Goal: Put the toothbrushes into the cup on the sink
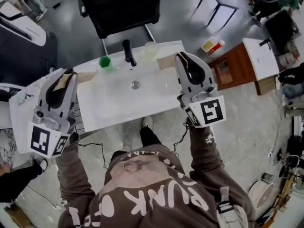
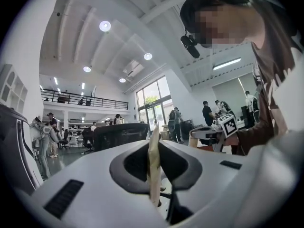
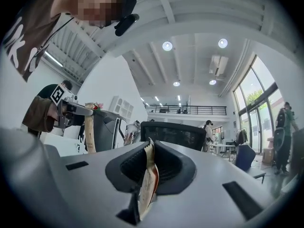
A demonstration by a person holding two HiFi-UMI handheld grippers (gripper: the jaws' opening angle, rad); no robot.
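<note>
Head view, looking steeply down: a white sink (image 1: 109,103) is shown with a green cup (image 1: 105,63) and a clear cup (image 1: 150,49) standing at its back rim, one on each side of a black tap (image 1: 128,52). The left tool (image 1: 65,75) is clamped on a beige wrapped toothbrush (image 2: 154,165) at the sink's left edge. The right tool (image 1: 183,57) is clamped on a red-printed wrapped toothbrush (image 3: 148,179) at the sink's right edge, near the clear cup.
</note>
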